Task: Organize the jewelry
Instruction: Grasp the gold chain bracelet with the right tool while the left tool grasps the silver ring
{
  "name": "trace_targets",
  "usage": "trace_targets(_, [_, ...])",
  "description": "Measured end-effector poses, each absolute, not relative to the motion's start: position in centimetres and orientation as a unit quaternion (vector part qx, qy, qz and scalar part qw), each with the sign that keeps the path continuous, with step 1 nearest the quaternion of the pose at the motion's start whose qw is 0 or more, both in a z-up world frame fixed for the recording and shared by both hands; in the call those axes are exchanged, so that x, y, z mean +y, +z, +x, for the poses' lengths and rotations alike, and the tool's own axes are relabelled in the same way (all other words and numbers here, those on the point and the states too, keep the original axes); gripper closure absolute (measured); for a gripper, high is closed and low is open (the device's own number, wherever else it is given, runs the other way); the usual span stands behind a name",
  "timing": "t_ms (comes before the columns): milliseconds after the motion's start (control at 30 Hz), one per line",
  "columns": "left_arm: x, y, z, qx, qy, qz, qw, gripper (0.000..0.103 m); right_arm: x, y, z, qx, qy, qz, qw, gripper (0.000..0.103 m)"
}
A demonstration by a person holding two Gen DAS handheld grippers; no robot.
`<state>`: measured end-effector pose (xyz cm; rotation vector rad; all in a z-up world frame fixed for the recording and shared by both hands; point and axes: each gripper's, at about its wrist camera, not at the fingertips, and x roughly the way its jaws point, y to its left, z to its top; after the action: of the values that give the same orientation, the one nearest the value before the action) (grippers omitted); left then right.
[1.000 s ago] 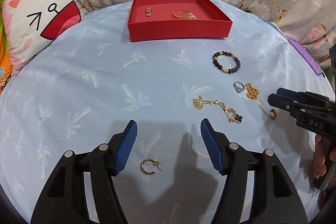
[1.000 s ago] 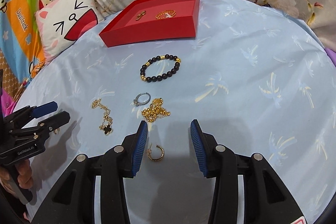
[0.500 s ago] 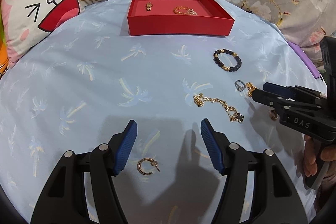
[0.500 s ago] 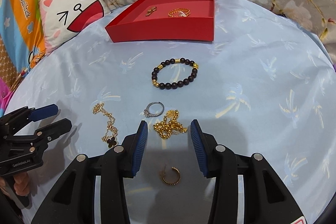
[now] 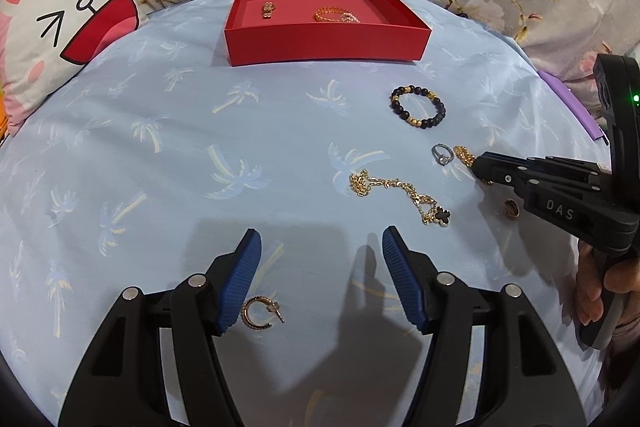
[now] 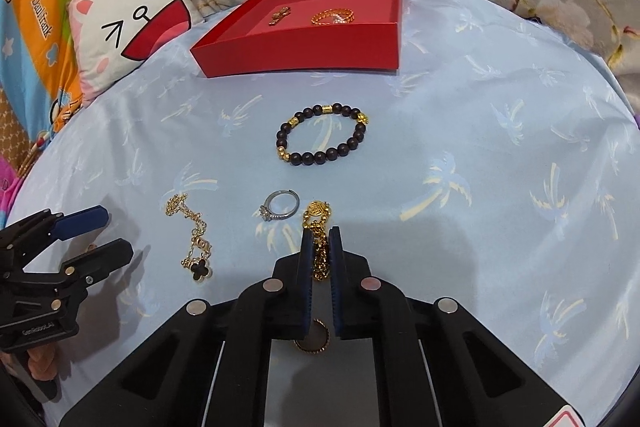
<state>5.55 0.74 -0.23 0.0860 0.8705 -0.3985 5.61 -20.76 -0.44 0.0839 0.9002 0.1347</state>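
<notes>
Lying on a pale blue palm-print sheet (image 6: 500,131), several pieces of jewelry wait near a red tray (image 6: 304,55) that already holds a small gold charm (image 6: 280,15) and a gold chain bracelet (image 6: 333,16). The right tongs (image 6: 321,241) have just closed and now pinch a bunched gold chain with a round medallion (image 6: 318,211); much of that chain is hidden between the blue pads. A gold hoop earring (image 6: 314,341) lies underneath these tongs, partly covered by them. Just left of the medallion sits a silver ring (image 6: 280,207), and beyond it a dark beaded bracelet with gold beads (image 6: 322,139). A gold chain with a black clover charm (image 6: 192,239) lies further left.

The left tongs (image 5: 322,255) stand wide with nothing between them; a second gold hoop earring (image 5: 260,313) lies just beside the left pad. In the left view the gripped chain is mostly hidden behind the right tongs' tip. A cartoon cat cushion (image 5: 60,43) is cut off at the frame edge.

A second ago the right tongs stood apart, further back, with the hoop earring between their pads on the sheet.
</notes>
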Motion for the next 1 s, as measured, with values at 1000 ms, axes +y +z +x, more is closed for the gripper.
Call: trace_targets(1000, [-7.8, 1.2, 7.8, 0.401, -0.284, 0.095, 0.866, 0.043, -24.8, 2.0, 3.8, 0.410, 0.040, 0.096, 0.906, 0.096])
